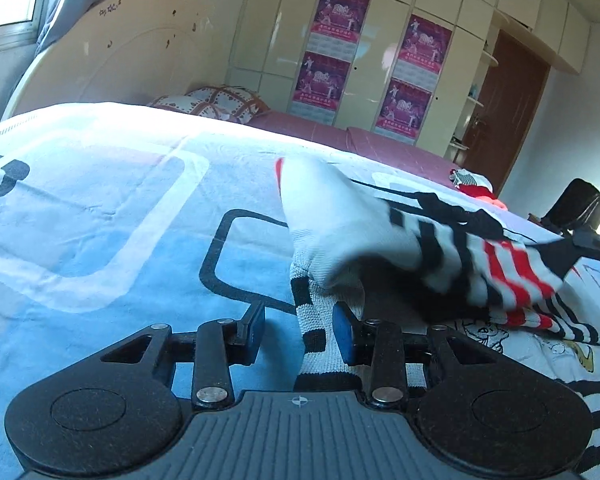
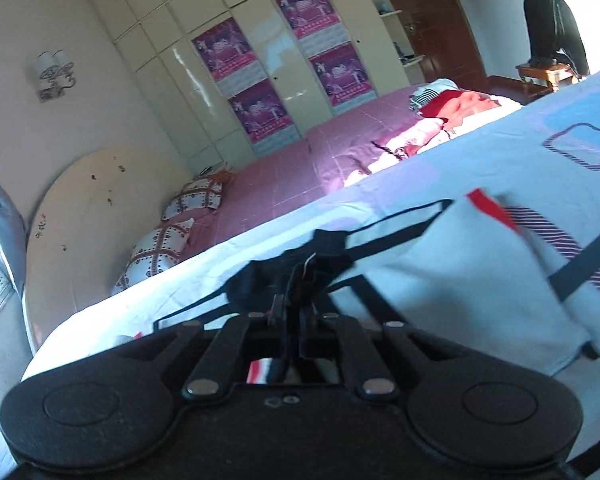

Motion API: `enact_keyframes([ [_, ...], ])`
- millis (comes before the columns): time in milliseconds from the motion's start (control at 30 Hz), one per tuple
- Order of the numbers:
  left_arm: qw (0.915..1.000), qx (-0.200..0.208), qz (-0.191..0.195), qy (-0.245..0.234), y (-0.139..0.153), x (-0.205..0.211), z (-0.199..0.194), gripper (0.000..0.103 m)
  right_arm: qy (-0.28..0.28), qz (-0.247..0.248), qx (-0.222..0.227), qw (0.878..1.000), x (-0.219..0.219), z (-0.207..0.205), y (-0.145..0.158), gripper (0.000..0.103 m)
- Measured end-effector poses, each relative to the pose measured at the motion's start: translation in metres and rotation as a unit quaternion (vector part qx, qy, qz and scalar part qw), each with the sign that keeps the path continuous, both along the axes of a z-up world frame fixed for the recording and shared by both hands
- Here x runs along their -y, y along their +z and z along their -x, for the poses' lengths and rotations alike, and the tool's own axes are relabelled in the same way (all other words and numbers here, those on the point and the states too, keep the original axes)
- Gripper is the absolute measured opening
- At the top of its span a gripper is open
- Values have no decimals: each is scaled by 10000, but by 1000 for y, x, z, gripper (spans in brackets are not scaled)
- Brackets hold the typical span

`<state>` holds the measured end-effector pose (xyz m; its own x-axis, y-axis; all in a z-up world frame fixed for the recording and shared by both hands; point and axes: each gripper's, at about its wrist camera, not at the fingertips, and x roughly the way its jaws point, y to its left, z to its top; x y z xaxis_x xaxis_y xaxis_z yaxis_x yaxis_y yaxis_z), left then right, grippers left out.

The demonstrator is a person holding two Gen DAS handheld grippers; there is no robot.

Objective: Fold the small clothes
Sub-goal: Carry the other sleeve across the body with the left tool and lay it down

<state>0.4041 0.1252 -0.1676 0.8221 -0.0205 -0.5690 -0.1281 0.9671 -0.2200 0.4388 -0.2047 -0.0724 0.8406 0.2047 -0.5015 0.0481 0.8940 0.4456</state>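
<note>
I see the bed [image 1: 100,200] filling most of both views, its blue-and-white cover printed with rounded rectangles; farther back it turns to a pink sheet [image 2: 284,172] with two patterned pillows [image 2: 156,252] at the cream headboard [image 1: 112,52]. Behind stands a wardrobe [image 1: 380,20] with four purple posters [image 1: 338,16] on its doors, and a brown door [image 1: 504,108] beside it. A pile of red and striped clothes [image 2: 452,100] lies at the far edge of the pink sheet. The garment [image 1: 340,216] I am working on is a small white piece with black and red stripes; in my left view it is lifted off the cover, its white part folded over and hanging, its striped end stretched towards my right gripper [image 2: 294,312]. That gripper's fingers are pressed together on a bunched black edge of the garment, pulling it taut. My left gripper [image 1: 298,326] sits low over the cover with its fingers spread; a black-and-white striped strip of the garment runs between them, touching the blue pad [image 1: 344,330] of the right finger, not pinched.
</note>
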Motion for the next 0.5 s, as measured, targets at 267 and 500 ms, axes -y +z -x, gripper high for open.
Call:
enact_keyframes([
  [267,9983,-83,-507,-288,5,8,-20,37,40,-16,54,10000,12,5,-5,7],
  [500,9989,-192,-400,-126,0,-10,-35,37,-32,268,55,9996,26,8,-9,6],
])
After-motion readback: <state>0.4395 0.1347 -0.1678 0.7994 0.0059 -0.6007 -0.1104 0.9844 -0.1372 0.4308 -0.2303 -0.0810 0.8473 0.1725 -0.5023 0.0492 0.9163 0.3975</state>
